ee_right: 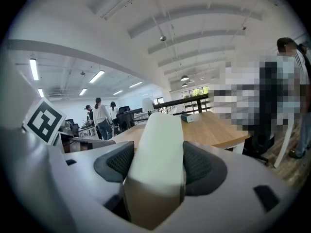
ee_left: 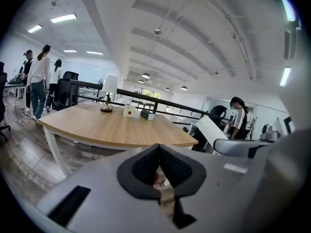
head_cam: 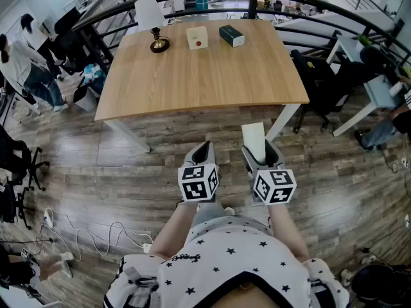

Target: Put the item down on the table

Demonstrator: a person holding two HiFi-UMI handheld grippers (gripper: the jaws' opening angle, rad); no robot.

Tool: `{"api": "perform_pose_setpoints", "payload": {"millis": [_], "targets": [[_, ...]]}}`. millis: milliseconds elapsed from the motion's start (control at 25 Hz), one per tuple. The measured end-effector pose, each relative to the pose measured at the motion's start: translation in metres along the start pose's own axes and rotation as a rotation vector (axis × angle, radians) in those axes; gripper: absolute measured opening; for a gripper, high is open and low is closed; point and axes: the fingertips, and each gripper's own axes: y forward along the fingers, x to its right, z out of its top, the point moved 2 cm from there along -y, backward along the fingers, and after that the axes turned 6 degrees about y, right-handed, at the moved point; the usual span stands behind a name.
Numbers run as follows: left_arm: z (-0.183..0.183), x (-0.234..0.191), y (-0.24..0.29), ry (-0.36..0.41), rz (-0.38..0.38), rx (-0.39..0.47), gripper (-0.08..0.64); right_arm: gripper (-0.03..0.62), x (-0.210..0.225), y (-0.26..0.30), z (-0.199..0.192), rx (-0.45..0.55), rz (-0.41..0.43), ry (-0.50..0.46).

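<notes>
My right gripper [head_cam: 260, 147] is shut on a pale cream box [head_cam: 253, 138] that sticks out past its tips, short of the wooden table's [head_cam: 192, 82] near edge. In the right gripper view the box [ee_right: 159, 159] fills the gap, and both black pads [ee_right: 204, 168] press on its sides. My left gripper [head_cam: 204, 150] is level with it on the left, with nothing in it. In the left gripper view its pads [ee_left: 172, 168] meet at the tips. The table [ee_left: 104, 128] lies ahead of both grippers.
On the table's far side stand a white-shaded lamp [head_cam: 153, 24], a white box with a red dot [head_cam: 198, 37] and a dark green box [head_cam: 231, 35]. Black chairs [head_cam: 314, 76] crowd the right side. Cables [head_cam: 83, 233] lie on the floor at left. People stand at far left.
</notes>
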Motion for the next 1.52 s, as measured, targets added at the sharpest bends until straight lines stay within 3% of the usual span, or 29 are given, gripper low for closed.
{"api": "perform_pose_setpoints", "payload": {"millis": [520,1000,1520], "targets": [[-0.013,0.001,-0.024,0.004,0.020,-0.002,0.012,0.305,-0.013,-0.009,-0.013,-0.018,0.030,-0.013],[-0.027,0.004,-0.035,-0.008,0.041,-0.021,0.012,0.307,-0.015,-0.015,-0.011,0.000,0.064,0.031],[-0.011,-0.030,0.008,-0.076,0.084,-0.008,0.011,0.307,-0.014,0.047,0.014,-0.006,0.121,-0.001]]}}
